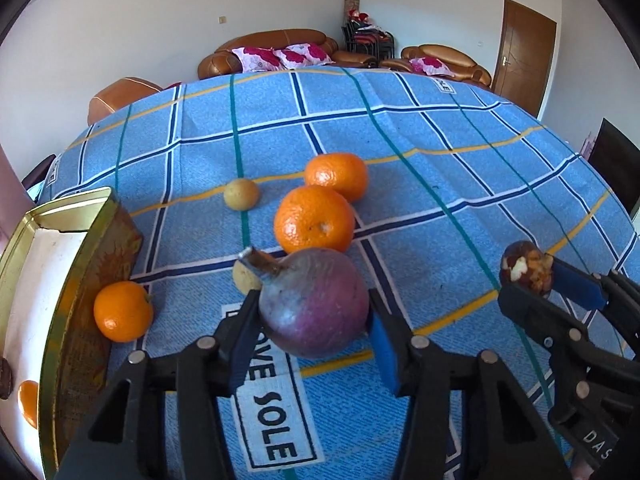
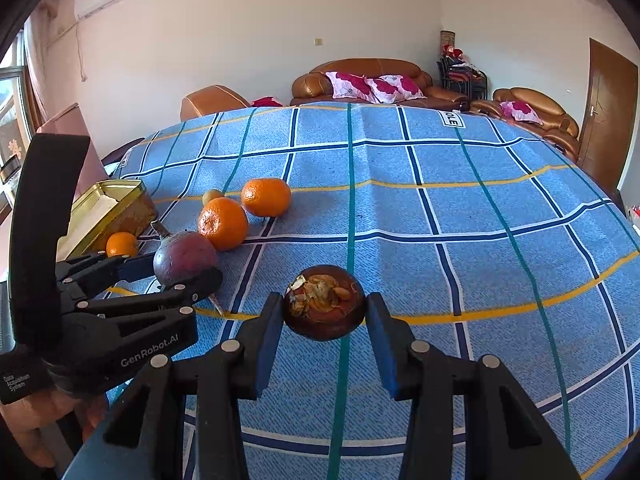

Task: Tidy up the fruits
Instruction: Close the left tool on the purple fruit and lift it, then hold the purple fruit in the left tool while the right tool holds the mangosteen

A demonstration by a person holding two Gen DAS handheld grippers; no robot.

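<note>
A purple round fruit (image 1: 314,304) with a short stem sits between the blue pads of my left gripper (image 1: 312,306), which press on both its sides; the right wrist view shows this grip (image 2: 180,270) from the side. My right gripper (image 2: 324,304) is shut on a dark brown fruit (image 2: 325,308) with a broken top, over the cloth to the right. Two oranges (image 1: 314,220) (image 1: 336,176) lie just beyond the purple fruit. A third orange (image 1: 122,312) rests against the gold tin (image 1: 96,208) at the left. Two small yellowish fruits (image 1: 241,194) (image 1: 246,276) lie nearby.
The tin holds another orange (image 1: 28,402) and a dark fruit at its near end. A blue checked cloth (image 1: 440,184) covers the table. Brown sofas (image 1: 276,46) and a wooden door (image 1: 524,52) stand beyond the far edge.
</note>
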